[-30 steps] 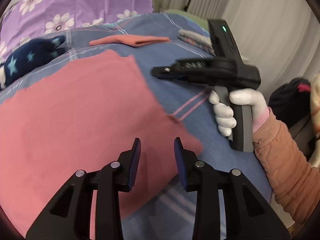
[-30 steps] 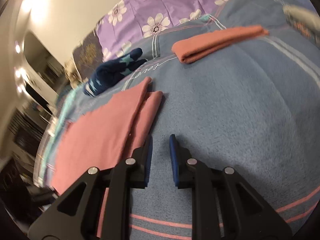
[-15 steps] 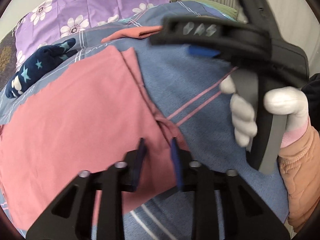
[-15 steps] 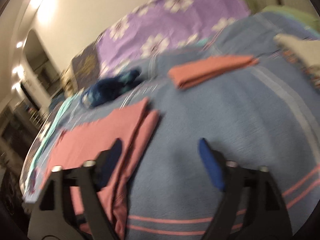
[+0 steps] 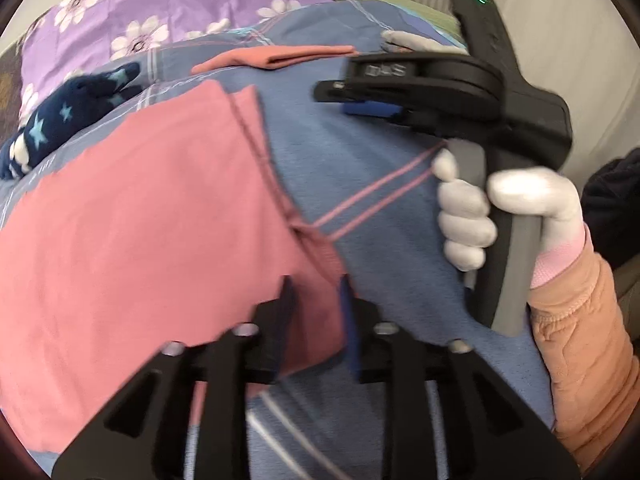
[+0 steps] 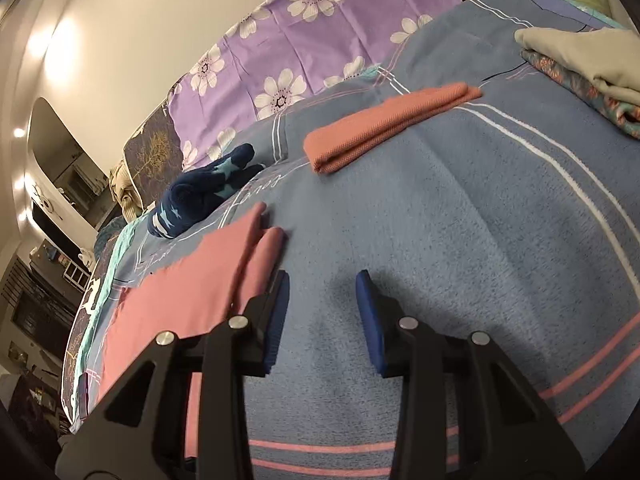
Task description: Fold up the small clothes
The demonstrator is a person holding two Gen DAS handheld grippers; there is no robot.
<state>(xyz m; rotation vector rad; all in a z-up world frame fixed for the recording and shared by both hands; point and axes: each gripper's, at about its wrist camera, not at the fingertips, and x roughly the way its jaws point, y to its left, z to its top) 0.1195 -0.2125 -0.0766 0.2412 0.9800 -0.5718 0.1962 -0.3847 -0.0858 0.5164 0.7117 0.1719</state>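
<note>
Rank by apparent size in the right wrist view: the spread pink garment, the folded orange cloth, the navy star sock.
1. Spread pink garment, though it lies nearest the camera.
2. Folded orange cloth.
3. Navy star sock, close to the cloth, so those two are uncertain.

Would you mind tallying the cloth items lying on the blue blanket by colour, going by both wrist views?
Pink: 1, the pink garment spread flat, its corner between the left gripper's fingers.
Coral orange: 1, the folded cloth.
Navy with stars: 1, the sock.
Beige: 1, top of the folded stack.
Floral teal: 1, under the beige piece.
Total: 5.
</note>
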